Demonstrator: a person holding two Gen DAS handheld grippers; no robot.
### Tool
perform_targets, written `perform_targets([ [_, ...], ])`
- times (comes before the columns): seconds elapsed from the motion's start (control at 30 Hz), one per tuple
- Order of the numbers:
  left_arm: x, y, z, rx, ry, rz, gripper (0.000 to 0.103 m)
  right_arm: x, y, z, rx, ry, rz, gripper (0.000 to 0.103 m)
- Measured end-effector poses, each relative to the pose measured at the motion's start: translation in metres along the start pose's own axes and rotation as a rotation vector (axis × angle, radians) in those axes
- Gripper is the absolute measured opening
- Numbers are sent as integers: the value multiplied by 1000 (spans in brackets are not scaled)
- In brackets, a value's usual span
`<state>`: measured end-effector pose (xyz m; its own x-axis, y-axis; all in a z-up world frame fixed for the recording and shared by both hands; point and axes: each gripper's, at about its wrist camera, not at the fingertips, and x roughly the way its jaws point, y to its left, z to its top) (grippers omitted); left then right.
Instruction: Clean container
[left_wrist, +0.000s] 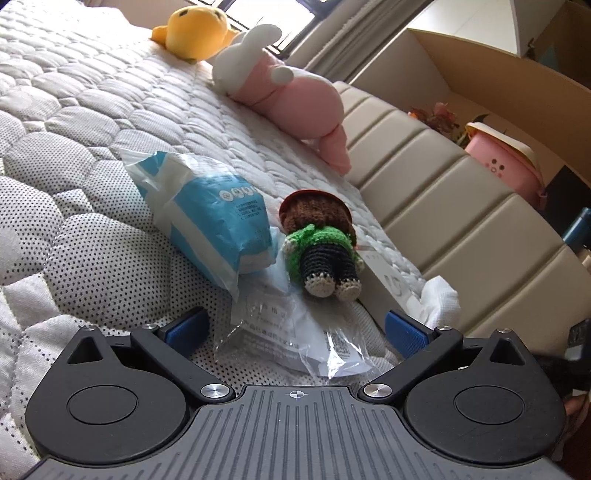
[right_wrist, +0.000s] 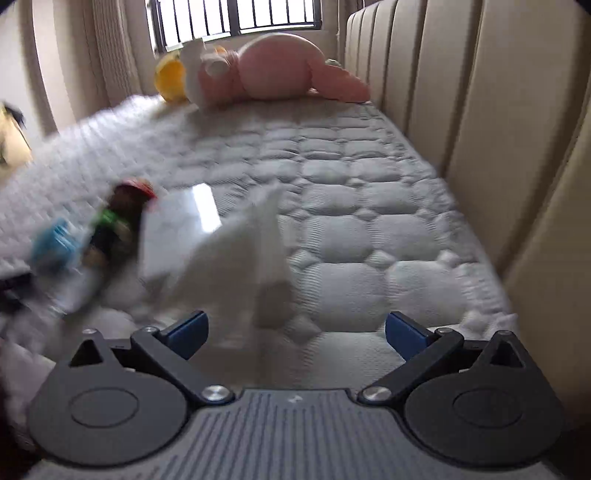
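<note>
Lying just ahead of the gaping left gripper (left_wrist: 295, 328) — a clear wrapper (left_wrist: 295, 332).

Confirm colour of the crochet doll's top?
Green top on the crochet doll, over dark legs and under brown hair. Clearest in the left wrist view.

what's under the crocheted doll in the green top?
The crocheted doll in the green top lies on a clear crinkled plastic wrapper spread over the white quilted mattress. Whatever sits directly beneath its body is hidden.
</note>
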<state>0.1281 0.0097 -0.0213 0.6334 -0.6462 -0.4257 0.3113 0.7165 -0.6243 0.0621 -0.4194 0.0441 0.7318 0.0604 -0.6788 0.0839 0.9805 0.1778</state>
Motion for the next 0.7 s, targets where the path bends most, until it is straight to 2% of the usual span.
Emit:
perform_targets([
  [0.37,1,0,-2,12,-5,-10,103,35,-22,-25,-143,235,-337,103],
  [0.47,0,1,-2,10,-9,-14,103,26,-35,-42,-58,180,-272,103],
  [0.53,0,1,-3,10,-13,-12,103,22,-36,-47,-56,159,-257,103],
  [0.7,1,0,-4,18,-16,-7,103,23,-34,-45,34,143,-290,103],
])
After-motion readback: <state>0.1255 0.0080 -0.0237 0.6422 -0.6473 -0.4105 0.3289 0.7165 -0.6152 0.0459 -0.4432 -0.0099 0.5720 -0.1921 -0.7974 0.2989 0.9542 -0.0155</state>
